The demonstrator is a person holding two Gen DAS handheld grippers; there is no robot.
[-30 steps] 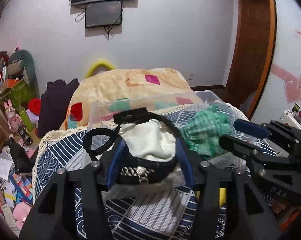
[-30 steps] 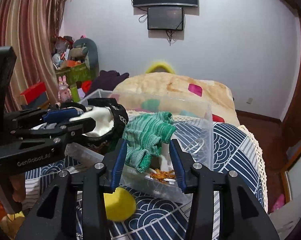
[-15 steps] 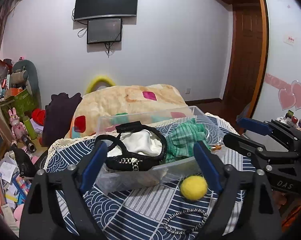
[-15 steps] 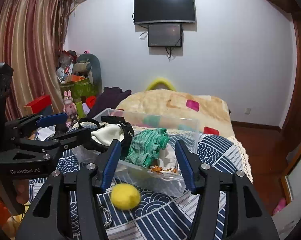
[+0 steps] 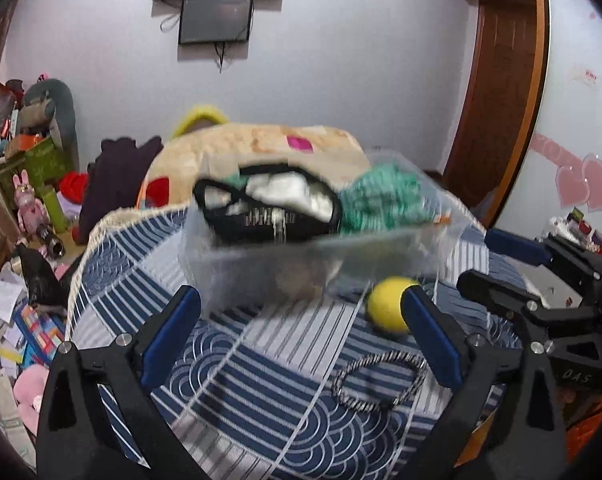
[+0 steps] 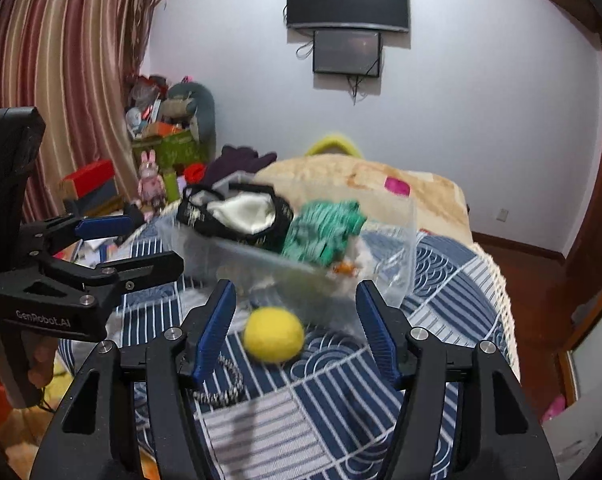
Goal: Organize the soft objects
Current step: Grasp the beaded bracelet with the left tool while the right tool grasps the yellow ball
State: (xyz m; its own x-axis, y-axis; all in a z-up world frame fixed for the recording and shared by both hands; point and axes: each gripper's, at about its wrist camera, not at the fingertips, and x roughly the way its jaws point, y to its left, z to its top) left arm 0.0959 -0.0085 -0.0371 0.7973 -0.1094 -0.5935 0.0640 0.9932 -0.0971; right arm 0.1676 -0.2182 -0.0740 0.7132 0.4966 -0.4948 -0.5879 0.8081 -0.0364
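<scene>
A clear plastic bin (image 5: 229, 268) (image 6: 401, 240) on the blue patterned cloth holds a black-and-white soft item (image 5: 269, 204) (image 6: 241, 216) and a green knitted piece (image 5: 385, 200) (image 6: 321, 232). A yellow felt ball (image 5: 385, 308) (image 6: 273, 334) and a black-white braided cord loop (image 5: 377, 380) (image 6: 221, 384) lie on the cloth in front of the bin. My left gripper (image 5: 301, 336) is open and empty, back from the bin. My right gripper (image 6: 297, 332) is open and empty, with the ball between its fingers' line of sight.
The round table's blue cloth (image 5: 261, 380) has a lace edge (image 6: 497, 292). A beige blanket (image 5: 269, 148) lies behind. Toys and boxes crowd the left floor (image 5: 25, 208). A wooden door (image 5: 497, 100) is at the right.
Both grippers opened, let go of the black-and-white item and green piece in the bin, and drew back toward me; the ball and cord came into view.
</scene>
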